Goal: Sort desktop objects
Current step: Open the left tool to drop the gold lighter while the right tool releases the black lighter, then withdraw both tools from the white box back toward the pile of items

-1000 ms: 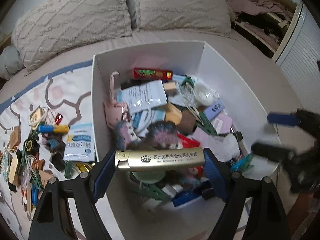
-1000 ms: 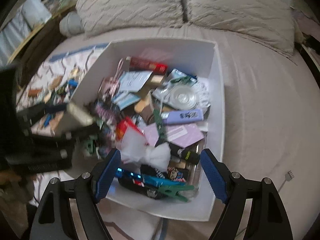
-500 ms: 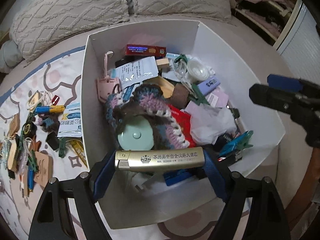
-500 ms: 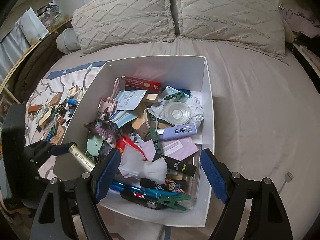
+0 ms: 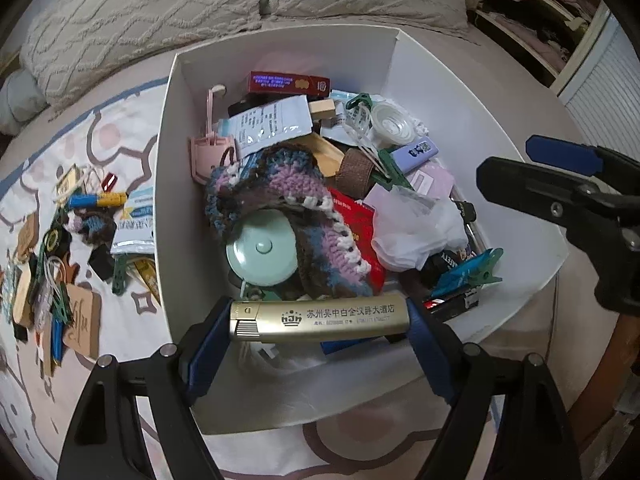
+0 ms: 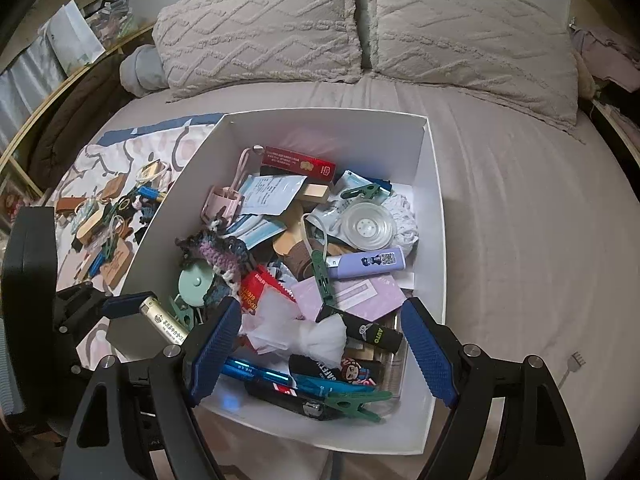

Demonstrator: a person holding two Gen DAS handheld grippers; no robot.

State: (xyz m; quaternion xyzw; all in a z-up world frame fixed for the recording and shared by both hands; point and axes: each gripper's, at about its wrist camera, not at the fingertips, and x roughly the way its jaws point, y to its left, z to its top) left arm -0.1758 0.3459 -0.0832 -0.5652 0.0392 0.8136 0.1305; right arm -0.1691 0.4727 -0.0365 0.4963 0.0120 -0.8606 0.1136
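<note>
Left gripper (image 5: 319, 322) clamps the gold lighter (image 5: 319, 317) end to end, above the near edge of the white box (image 5: 172, 168). Rigid, light, slick metal: end grip could slip. Right gripper (image 6: 320, 344) spread, empty, over the box's near corner.

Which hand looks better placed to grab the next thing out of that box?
Right. The right gripper is open and empty above the box, while the left gripper is shut on a gold lighter.
</note>
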